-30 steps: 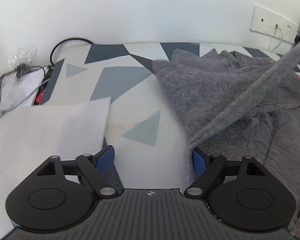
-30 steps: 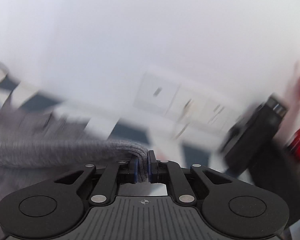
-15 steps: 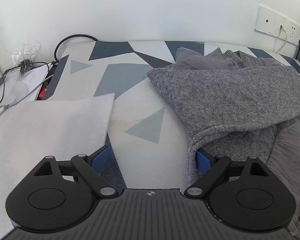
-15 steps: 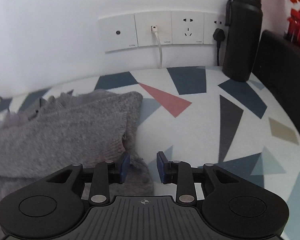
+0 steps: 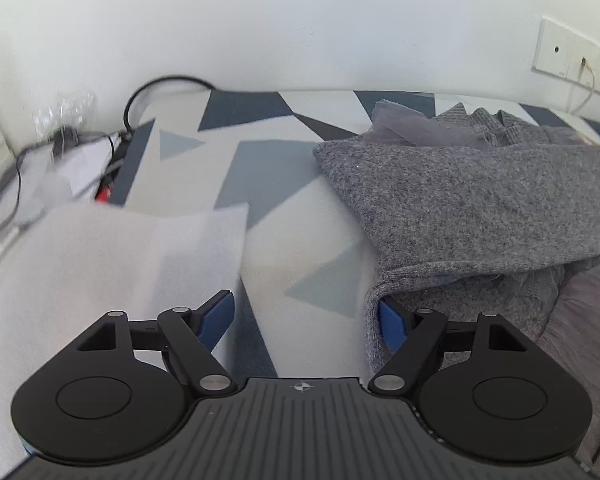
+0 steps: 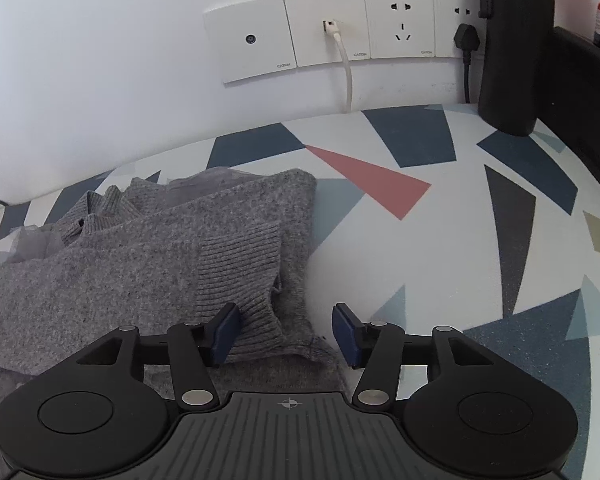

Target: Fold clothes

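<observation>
**Sleeve let go, sweater folded on the desk**

A second ago the right gripper [image 6: 286,334] was clamped on a taut strand of the grey sweater [image 6: 148,272] in a blurred frame; now its jaws have just been opening and stand at middling width, pressing nothing. The ribbed cuff [image 6: 240,280] it let go lies flat on the sweater, its lower end between the blue pads, nearer the left pad and perhaps touching it. In the left wrist view the sleeve that stretched across at 2 o'clock is gone, and the sweater [image 5: 480,208] lies settled in a folded heap.

The sweater is a fuzzy, heathered knit with ribbed edges; thin grey tulle [image 5: 404,124] pokes out from under it at 12 o'clock.

The left gripper [image 5: 306,318] has its jaws wide, having just narrowed slightly, and grips nothing. A hem corner of the sweater drapes over its right pad at 3 o'clock; a white felt-like sheet [image 5: 112,264] lies by the left pad at 9 o'clock.

The desk [image 6: 440,264] carries a smooth cover of blue, grey and red triangles. A black bottle [image 6: 514,48] stands at 1 o'clock, beside white wall sockets [image 6: 324,32].
</observation>
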The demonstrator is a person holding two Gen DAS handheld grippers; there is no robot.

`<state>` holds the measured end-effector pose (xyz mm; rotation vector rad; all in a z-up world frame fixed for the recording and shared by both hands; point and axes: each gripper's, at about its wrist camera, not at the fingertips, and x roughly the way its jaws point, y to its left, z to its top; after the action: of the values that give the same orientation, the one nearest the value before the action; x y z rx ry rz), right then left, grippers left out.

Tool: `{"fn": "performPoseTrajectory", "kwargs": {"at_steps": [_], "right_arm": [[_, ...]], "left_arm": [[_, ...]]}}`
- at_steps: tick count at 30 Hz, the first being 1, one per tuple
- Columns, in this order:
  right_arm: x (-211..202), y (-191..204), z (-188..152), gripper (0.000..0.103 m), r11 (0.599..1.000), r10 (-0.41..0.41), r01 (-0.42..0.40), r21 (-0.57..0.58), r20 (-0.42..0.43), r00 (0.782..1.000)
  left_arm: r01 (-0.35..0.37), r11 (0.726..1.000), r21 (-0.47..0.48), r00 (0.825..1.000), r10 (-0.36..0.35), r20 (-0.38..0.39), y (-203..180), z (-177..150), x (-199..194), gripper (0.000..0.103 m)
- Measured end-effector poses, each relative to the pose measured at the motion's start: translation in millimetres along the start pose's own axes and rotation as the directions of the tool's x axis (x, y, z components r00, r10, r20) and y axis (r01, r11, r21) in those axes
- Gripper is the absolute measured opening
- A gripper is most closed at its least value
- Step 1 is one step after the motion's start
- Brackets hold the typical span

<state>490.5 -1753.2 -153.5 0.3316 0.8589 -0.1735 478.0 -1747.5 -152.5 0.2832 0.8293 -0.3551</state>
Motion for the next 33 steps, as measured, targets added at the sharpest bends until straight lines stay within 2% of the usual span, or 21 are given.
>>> {"fn": "performPoseTrajectory", "kwargs": {"at_steps": [2, 5, 7, 9, 15, 19, 22, 25, 30, 32, 33], "right_arm": [[-5, -4, -2, 0.049, 1.0, 0.004, -0.004, 0.019, 0.003, 1.0], [-16, -10, -5, 0.051, 0.999, 0.008, -0.009, 0.043, 0.014, 1.0], [-29, -16, -7, 0.058, 0.998, 0.011, -0.014, 0.06, 0.04, 0.999], [-43, -23, -10, 0.07, 0.996, 0.016, -0.022, 0.088, 0.069, 0.998], [-72, -41, -19, 0.09, 0.995, -0.013, 0.0, 0.098, 0.131, 0.991], [-85, -47, -18, 0.095, 0.996, -0.02, 0.007, 0.084, 0.159, 0.987], [-95, -48, -19, 0.099, 0.997, -0.035, 0.022, 0.074, 0.179, 0.983], [-109, -46, -25, 0.101, 0.998, -0.046, 0.035, 0.059, 0.199, 0.979], [-151, -47, -53, 0.102, 0.992, -0.032, 0.005, 0.123, 0.22, 0.975], [-170, -47, -68, 0.102, 0.987, -0.044, 0.007, 0.16, 0.227, 0.973], [-180, -47, -79, 0.102, 0.982, -0.075, 0.033, 0.183, 0.228, 0.971]], "left_arm": [[-0.022, 1.0, -0.003, 1.0, 0.022, -0.003, 3, 6, 4, 0.082], [0.021, 0.999, -0.029, 0.999, -0.022, -0.028, 5, 9, 3, 0.083], [0.056, 0.998, -0.039, 0.998, -0.057, -0.024, 4, 4, -7, 0.084], [0.09, 0.995, -0.051, 0.996, -0.091, -0.021, 3, 0, -18, 0.086], [0.155, 0.967, -0.2, 0.986, -0.164, -0.029, 24, -27, -62, 0.087], [0.108, 0.961, -0.254, 0.993, -0.115, -0.012, 37, -41, -99, 0.089], [0.093, 0.945, -0.313, 0.995, -0.097, 0.004, 50, -51, -121, 0.093], [0.119, 0.937, -0.329, 0.992, -0.123, 0.008, 57, -62, -132, 0.093], [0.18, 0.969, -0.17, 0.982, -0.186, -0.019, 40, -81, -130, 0.093], [0.222, 0.974, -0.048, 0.975, -0.223, -0.022, 23, -89, -129, 0.093], [0.236, 0.971, 0.019, 0.972, -0.236, -0.017, 14, -93, -129, 0.093]]}}
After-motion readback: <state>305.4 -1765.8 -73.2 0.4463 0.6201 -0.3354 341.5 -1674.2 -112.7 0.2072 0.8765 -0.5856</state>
